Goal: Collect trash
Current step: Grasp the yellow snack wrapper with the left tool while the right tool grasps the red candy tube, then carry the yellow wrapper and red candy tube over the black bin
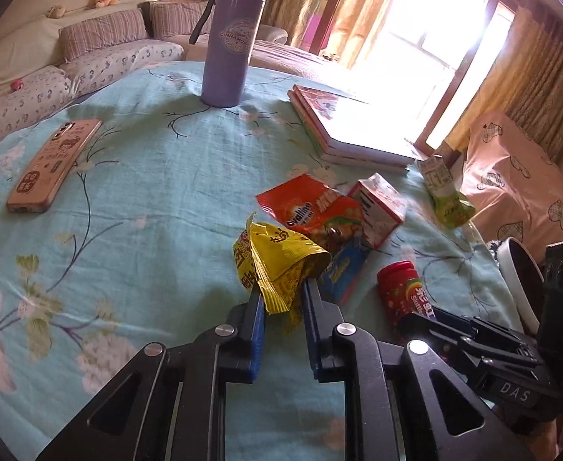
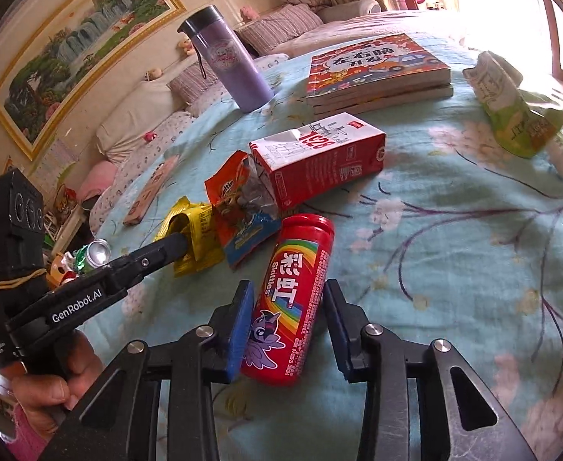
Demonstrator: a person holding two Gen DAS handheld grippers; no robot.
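My left gripper (image 1: 281, 292) is shut on a crumpled yellow wrapper (image 1: 277, 265), which also shows in the right wrist view (image 2: 193, 226). My right gripper (image 2: 287, 299) is open, its jaws on either side of a red Skittles tube (image 2: 293, 299) lying on the table; the tube also shows in the left wrist view (image 1: 402, 292). An orange Ovaltine wrapper (image 1: 312, 207), a blue wrapper (image 1: 342, 272), a red and white carton (image 2: 319, 157) and a green pouch (image 2: 515, 111) lie on the blue floral tablecloth (image 1: 146, 192).
A purple flask (image 1: 231, 42) stands at the table's far side. A stack of books (image 2: 377, 69) lies next to it. A phone (image 1: 50, 165) lies at the left. A crushed can (image 2: 93, 255) lies by the left edge. A sofa (image 1: 70, 61) is behind.
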